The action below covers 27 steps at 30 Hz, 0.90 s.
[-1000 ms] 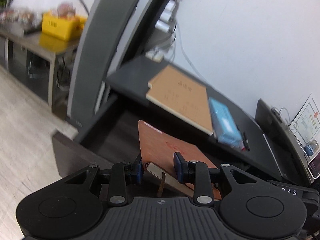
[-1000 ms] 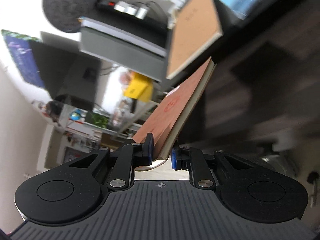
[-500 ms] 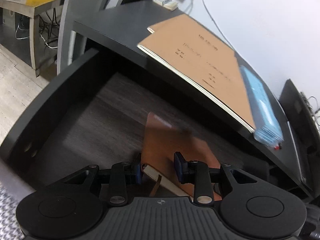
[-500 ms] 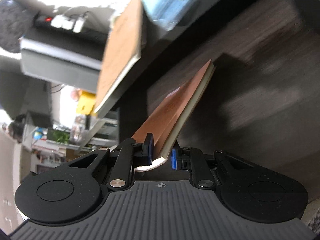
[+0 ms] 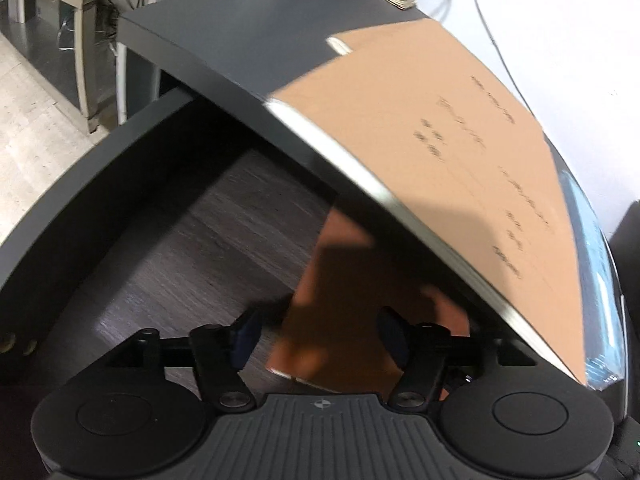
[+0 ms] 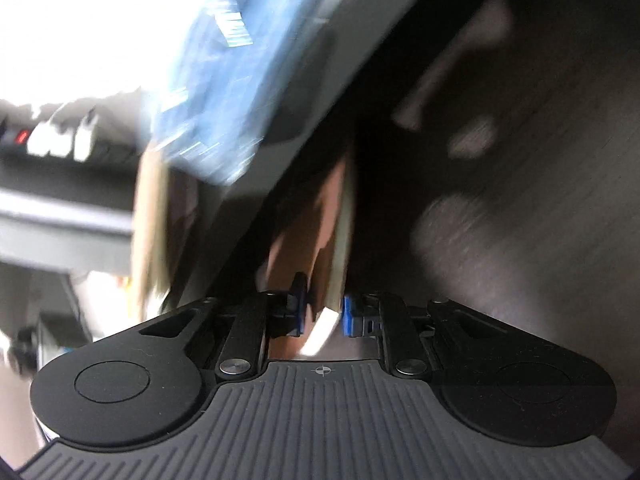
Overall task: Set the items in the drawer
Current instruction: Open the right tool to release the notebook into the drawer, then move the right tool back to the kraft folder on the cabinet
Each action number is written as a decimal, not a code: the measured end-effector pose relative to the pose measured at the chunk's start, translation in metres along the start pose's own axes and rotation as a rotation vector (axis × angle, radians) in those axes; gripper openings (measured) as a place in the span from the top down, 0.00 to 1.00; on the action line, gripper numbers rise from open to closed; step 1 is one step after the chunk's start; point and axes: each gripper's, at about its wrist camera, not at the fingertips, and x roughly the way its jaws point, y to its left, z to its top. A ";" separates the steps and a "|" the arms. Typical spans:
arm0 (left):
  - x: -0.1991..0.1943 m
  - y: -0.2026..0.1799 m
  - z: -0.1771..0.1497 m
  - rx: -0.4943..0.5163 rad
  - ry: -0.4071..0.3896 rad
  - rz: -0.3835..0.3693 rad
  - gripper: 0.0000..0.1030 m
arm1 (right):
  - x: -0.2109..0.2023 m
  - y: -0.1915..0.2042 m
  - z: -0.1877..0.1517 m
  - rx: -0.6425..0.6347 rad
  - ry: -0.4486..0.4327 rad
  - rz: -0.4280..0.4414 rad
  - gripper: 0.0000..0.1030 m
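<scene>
A red-brown notebook (image 5: 352, 300) is low inside the open dark drawer (image 5: 172, 264), its far end under the desk top. My left gripper (image 5: 320, 338) is open, its jaws spread wide on either side of the notebook's near end. In the right wrist view my right gripper (image 6: 322, 316) is shut on the notebook's edge (image 6: 332, 248), which stands tilted between the blue pads. The image is blurred by motion.
A tan folder (image 5: 452, 152) lies on the desk top (image 5: 240, 48) and overhangs its front edge above the drawer. A blue packet (image 6: 228, 80) lies beside it. The drawer's left wall (image 5: 80, 184) curves around the wood-grain floor. A power strip (image 6: 60, 140) sits behind.
Both grippers have gone down and forward into the drawer with the notebook. My left gripper's jaws have spread apart off the notebook. The right gripper still holds it.
</scene>
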 end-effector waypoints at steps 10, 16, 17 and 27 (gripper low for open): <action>-0.072 0.032 -0.021 0.104 -0.183 0.061 0.27 | 0.003 0.008 -0.010 -0.065 0.143 -0.211 0.38; -0.105 0.038 -0.030 0.121 -0.279 0.111 0.23 | 0.012 0.043 -0.034 -0.314 0.238 -0.230 0.65; -0.107 0.040 -0.026 0.110 -0.291 0.115 0.23 | 0.022 0.049 -0.040 -0.346 0.270 -0.238 0.72; -0.109 0.067 -0.009 0.047 -0.310 0.101 0.22 | 0.088 0.071 -0.064 -0.408 0.343 -0.354 0.79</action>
